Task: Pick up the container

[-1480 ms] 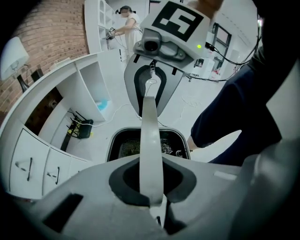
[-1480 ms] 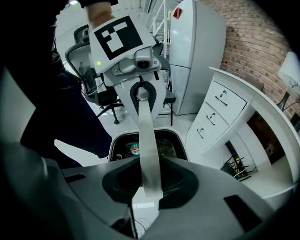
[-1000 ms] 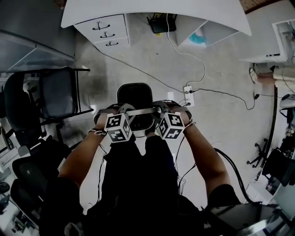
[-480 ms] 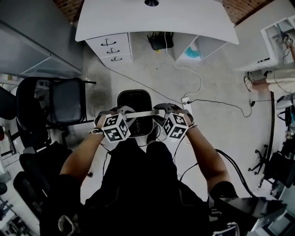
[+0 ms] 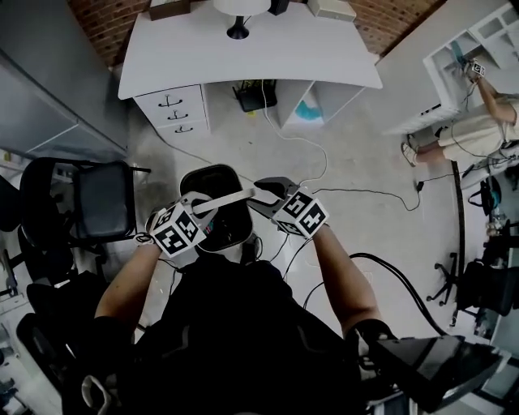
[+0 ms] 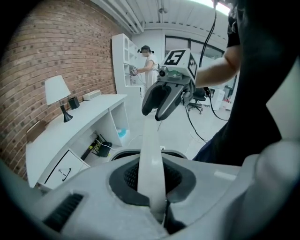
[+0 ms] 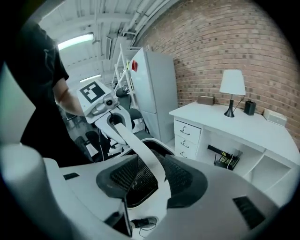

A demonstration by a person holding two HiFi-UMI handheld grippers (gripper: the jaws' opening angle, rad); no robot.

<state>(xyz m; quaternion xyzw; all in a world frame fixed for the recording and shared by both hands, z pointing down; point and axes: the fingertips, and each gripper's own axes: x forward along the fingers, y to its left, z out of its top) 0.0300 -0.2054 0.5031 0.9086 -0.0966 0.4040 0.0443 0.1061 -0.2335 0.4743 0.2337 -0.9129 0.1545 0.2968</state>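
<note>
The container point(image 5: 212, 220) is a black bin with a pale strap handle point(image 5: 229, 198) across its top, hanging over the floor in front of my legs. My left gripper point(image 5: 200, 212) is shut on the handle's left end; in the left gripper view the handle point(image 6: 151, 154) runs out from between the closed jaws of the left gripper point(image 6: 152, 183). My right gripper point(image 5: 261, 194) has just been opening. In the right gripper view the handle point(image 7: 143, 154) lies loosely between the spread jaws of the right gripper point(image 7: 150, 180), with the bin rim point(image 7: 157, 140) beyond.
A white desk point(image 5: 243, 57) with drawers point(image 5: 172, 113) and a lamp point(image 5: 237, 16) stands ahead against a brick wall. A black office chair point(image 5: 101, 198) is at the left. Cables point(image 5: 324, 180) cross the floor. A person point(image 5: 474, 130) stands at the right.
Both grippers have risen with the bin hanging from its handle. The right gripper has rolled and its jaws have spread apart. The left stays closed on the handle.
</note>
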